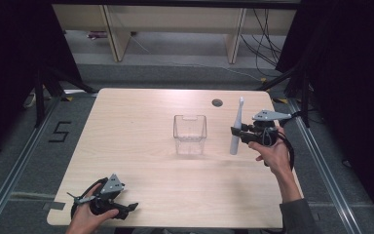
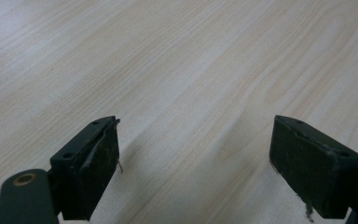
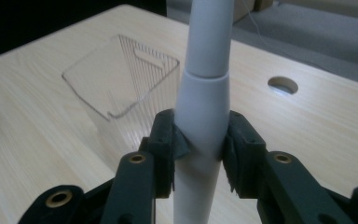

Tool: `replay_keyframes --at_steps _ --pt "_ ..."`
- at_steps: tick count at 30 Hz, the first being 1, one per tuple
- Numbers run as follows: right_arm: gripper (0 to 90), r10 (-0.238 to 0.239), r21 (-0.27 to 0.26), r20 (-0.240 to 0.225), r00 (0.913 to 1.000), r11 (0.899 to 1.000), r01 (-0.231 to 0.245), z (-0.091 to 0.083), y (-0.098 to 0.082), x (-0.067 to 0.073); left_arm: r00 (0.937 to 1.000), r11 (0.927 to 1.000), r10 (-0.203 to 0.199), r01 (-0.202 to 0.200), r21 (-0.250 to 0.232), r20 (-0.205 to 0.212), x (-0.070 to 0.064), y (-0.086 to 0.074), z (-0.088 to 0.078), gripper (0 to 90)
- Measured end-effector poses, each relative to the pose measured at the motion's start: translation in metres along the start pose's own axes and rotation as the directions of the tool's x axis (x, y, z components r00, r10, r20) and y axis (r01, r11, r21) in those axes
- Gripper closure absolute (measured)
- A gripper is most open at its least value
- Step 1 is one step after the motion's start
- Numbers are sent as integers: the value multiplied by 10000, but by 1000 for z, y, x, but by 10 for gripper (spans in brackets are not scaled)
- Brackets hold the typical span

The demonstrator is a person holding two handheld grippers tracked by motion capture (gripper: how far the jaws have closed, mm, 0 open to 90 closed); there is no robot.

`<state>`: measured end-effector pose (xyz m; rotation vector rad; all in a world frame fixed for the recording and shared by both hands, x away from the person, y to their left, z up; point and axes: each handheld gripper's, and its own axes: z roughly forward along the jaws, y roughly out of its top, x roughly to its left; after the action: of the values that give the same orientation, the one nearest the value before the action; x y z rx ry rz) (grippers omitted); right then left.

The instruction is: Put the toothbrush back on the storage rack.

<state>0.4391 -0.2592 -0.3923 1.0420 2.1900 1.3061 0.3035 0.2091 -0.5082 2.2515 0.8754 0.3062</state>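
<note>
A white electric toothbrush point(image 1: 236, 127) stands nearly upright, head up, gripped at mid-body by my right gripper point(image 1: 237, 131) to the right of a clear plastic cup point(image 1: 190, 133). In the right gripper view the jaws press on both sides of the toothbrush point(image 3: 204, 93), and the clear cup point(image 3: 121, 79) stands beyond it to the left. My left gripper point(image 1: 131, 208) rests at the table's front left corner, pointing right. Its jaws stand wide apart in the left gripper view point(image 2: 193, 165) with bare wood between them.
The light wooden table point(image 1: 141, 107) has a round cable hole point(image 1: 217, 103) at the back right. Metal rails run along the floor on both sides. Shelving legs and cables stand beyond the far edge.
</note>
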Motion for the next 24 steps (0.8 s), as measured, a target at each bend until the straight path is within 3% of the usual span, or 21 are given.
replay_keyframes --at_steps 2,3,5,8,11,13,14,16,21,22,23,24 --pt "671 178 -35 -66 9998 9998 -178 1 1 1 10000 9999 53 -53 90 -5 1 0 0 154" --pt "672 -50 -313 46 10000 9995 52 4 1 0 10000 9999 84 -84 100 -25 1 0 -1 154" --pt "671 240 -202 -148 9996 9995 -243 5 2 1 10000 9999 77 -77 75 -31 1 0 -1 154" --pt "671 121 -308 -200 9997 9994 -128 7 3 -1 10000 10000 57 -57 72 -33 1 0 0 155" --pt "672 317 -289 -184 9993 9991 -323 7 4 1 10000 10000 66 -66 68 -34 1 0 -1 154" --pt "672 5 -509 -64 10000 9987 -8 8 5 0 10000 10000 61 -61 56 -31 1 0 0 154" --pt "672 247 -454 -300 9992 9986 -261 9 6 2 10000 10000 62 -62 59 -31 1 0 0 154" --pt "671 97 -458 -161 9998 9989 -104 9 9 3 10000 10000 61 -61 59 -24 1 0 -1 154" --pt "672 -25 -530 -388 9992 9986 5 11 18 8 10000 10000 71 -71 61 -22 1 0 -1 154" --pt "672 -205 -493 -163 9997 9986 197 11 20 8 10000 10000 76 -76 60 -22 1 0 -1 154" --pt "672 18 -482 -206 9998 9988 -28 11 21 10 10000 10000 76 -76 57 -23 1 0 -1 154" --pt "672 -191 -526 -188 9996 9985 181 12 24 10 10000 10000 77 -77 59 -23 1 0 -1 154"
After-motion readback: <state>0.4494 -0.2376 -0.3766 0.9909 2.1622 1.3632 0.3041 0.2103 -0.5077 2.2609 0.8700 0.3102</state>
